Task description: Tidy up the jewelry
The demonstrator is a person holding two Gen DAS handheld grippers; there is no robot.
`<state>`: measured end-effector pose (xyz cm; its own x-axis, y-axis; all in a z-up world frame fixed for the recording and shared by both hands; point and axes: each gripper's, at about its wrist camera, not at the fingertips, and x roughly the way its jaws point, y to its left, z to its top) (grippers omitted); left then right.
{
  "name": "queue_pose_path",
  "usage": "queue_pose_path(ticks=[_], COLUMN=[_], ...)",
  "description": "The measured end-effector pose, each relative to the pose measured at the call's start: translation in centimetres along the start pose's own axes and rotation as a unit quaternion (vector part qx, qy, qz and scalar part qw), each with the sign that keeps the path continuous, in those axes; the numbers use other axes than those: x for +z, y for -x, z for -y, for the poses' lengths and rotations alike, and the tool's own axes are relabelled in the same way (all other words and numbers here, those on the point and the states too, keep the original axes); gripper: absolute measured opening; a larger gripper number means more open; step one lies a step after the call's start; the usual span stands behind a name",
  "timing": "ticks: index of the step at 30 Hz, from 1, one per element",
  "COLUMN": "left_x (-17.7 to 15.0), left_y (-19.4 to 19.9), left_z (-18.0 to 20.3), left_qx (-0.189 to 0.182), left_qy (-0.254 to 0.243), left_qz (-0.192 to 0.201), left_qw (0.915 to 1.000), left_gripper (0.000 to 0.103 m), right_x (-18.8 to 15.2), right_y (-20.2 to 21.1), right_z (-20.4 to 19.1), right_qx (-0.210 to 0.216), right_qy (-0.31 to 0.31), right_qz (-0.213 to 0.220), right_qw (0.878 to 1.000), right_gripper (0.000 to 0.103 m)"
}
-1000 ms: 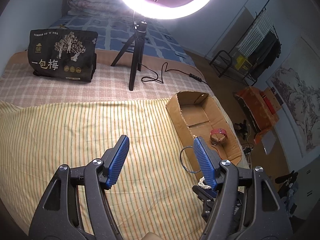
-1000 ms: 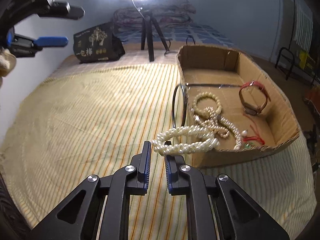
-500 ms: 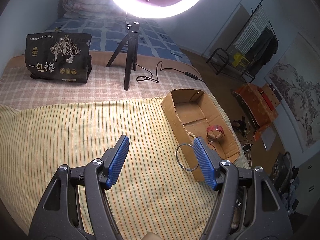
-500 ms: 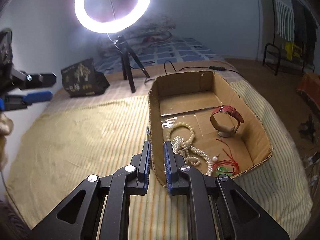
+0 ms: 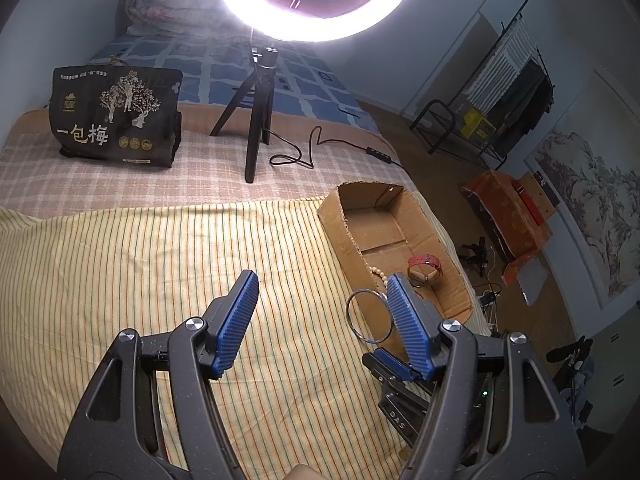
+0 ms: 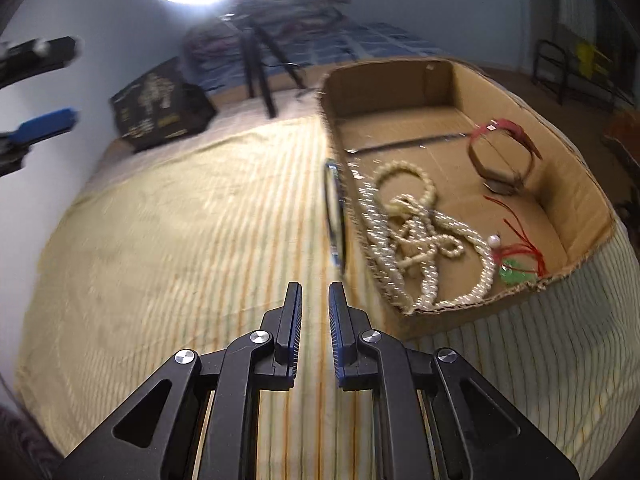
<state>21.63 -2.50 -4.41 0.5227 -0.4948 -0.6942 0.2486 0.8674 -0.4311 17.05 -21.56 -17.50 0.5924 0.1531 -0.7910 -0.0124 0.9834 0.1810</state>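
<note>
Where the cardboard box (image 6: 576, 196) lies lengthwise along the striped sheet (image 6: 160, 240): pearl necklace (image 6: 416, 240) heaped at its near end, red watch (image 6: 500, 156) upright farther back, green pendant (image 6: 516, 272) in the corner. Metal bangle (image 6: 334, 216) propped on edge against the outer wall. Right gripper (image 6: 315, 304) nearly closed, holding nothing, angled down. Left gripper (image 5: 320, 300) spread, empty.

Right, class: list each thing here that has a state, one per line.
Ring light, switched on.
Cardboard box, open-topped.
Pearl necklace, tangled inside the box.
Red-strapped watch, strap fastened in a loop.
Metal bangle, leaning against the box, outside.
Left tongs, open, empty.
Right tongs, nearly shut, empty.
</note>
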Motion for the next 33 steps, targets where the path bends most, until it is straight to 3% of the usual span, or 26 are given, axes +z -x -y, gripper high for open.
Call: queue_pose_path(ticks=[3,15,17,19,33], left_x=[0.1,0.0,0.0,-0.1,-0.4], left_y=[0.1,0.2,0.2,0.3,1.4], left_z=[-0.3,-0.3,-0.4,-0.5,-0.4], left_qx=[-0.003,-0.005,-0.003,-0.001,0.006], left_qy=[0.006,0.004,0.003,0.002,-0.006], left_qz=[0.001,-0.001,-0.001,-0.001,0.006], left_qw=[1.0000,1.0000,1.0000,1.0000,0.9999], left_gripper=[0.069,0.069,0.069,0.069,0.069], right_x=[0.0,0.4,0.4,0.5,1.5], right_y=[-0.3,-1.0,-0.9,-0.6,3.8], right_z=[0.0,-0.3,-0.3,-0.4,-1.6], right_qx=[-0.021,-0.049,-0.055,-0.060,-0.037], right_qy=[-0.019,-0.057,-0.060,-0.053,0.008], right_qz=[0.004,0.049,0.058,0.069,0.101], right_qw=[1.000,0.996,0.995,0.994,0.994], right_gripper=[0.018,0.018,0.008,0.002,0.002])
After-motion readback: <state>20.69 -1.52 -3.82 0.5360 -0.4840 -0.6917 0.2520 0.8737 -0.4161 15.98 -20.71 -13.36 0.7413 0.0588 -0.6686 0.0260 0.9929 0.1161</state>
